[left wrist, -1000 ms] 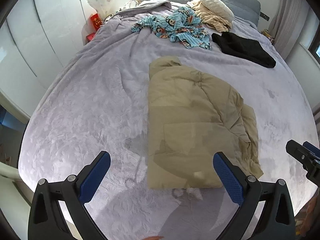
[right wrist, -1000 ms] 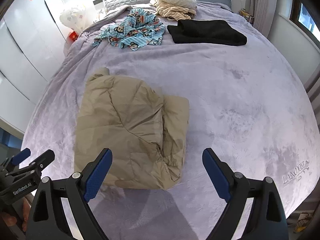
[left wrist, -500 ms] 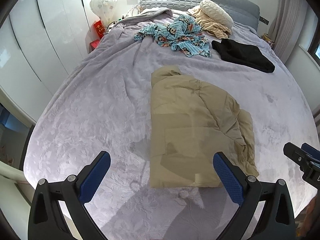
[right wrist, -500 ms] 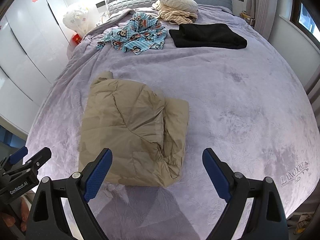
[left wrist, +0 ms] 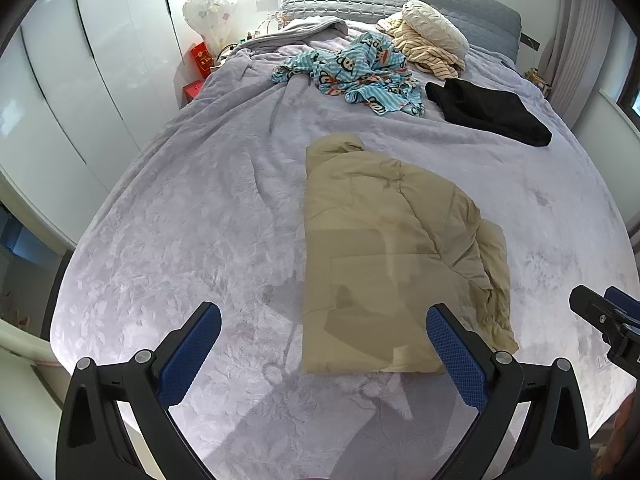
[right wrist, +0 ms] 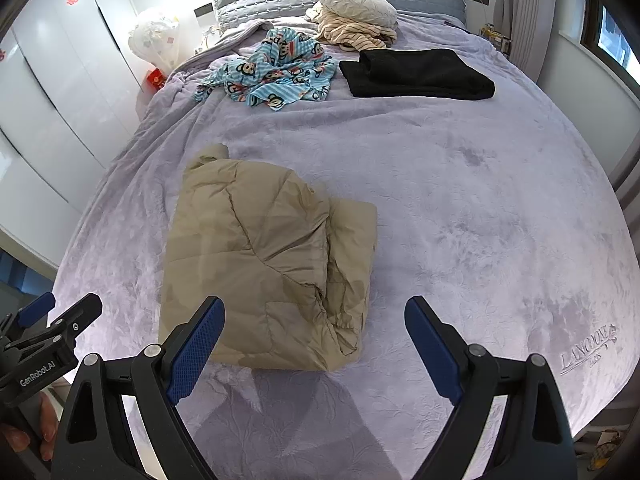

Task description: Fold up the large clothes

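Note:
A tan puffer jacket (left wrist: 384, 256) lies folded on the lavender bed cover (left wrist: 192, 216), near the foot of the bed; it also shows in the right wrist view (right wrist: 264, 264). My left gripper (left wrist: 320, 324) is open and empty, held above the bed's near edge, short of the jacket's near hem. My right gripper (right wrist: 314, 320) is open and empty, above the jacket's near right corner. Each gripper shows at the edge of the other's view.
At the far end of the bed lie a blue monkey-print garment (left wrist: 360, 76), a folded black garment (left wrist: 488, 112) and a cream pillow on striped cloth (left wrist: 432, 36). White wardrobe doors (left wrist: 80, 80) stand along the left. A window wall is at the right.
Both grippers have pulled back and up from the bed, so the jacket sits farther off. The jacket has not moved. Both grippers stay open.

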The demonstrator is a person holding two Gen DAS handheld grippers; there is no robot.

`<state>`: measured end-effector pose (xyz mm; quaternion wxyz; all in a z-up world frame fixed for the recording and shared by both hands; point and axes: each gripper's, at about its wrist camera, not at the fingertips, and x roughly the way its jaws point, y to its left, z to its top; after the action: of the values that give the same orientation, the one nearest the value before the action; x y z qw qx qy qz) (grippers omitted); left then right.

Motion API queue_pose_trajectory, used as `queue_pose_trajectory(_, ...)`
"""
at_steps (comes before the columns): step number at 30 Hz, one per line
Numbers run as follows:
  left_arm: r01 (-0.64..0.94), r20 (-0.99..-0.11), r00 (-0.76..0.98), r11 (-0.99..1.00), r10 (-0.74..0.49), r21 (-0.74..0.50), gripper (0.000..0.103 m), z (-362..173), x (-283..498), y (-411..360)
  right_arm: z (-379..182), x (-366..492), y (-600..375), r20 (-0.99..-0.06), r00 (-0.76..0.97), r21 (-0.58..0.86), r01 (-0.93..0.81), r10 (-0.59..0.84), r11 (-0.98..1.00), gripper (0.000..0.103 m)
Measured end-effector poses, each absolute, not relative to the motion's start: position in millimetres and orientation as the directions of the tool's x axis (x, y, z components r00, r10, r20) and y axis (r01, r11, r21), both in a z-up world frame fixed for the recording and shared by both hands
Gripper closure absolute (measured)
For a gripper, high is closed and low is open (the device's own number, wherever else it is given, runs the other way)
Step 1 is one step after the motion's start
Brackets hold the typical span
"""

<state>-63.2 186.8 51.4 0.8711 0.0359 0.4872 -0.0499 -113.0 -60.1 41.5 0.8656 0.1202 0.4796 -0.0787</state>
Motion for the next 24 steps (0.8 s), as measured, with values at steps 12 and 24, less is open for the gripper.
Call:
queue_pose_trajectory(12, 0.121, -0.852, 0.520, 0.993, -0.051, 0.015, 0.000, 51.3, -63.9, 187.2, 41.8, -113.4, -59.5, -0.849, 0.528, 0.134, 0.251, -0.019, 0.959, 0.010)
queue_pose_trajectory(24, 0.118, -0.852, 0.521, 0.993, -0.048, 0.017, 0.000, 51.6, -64.6, 187.6, 40.6, -113.8, -58.4, -0.849, 0.528, 0.134, 0.254, -0.021, 0.958, 0.010)
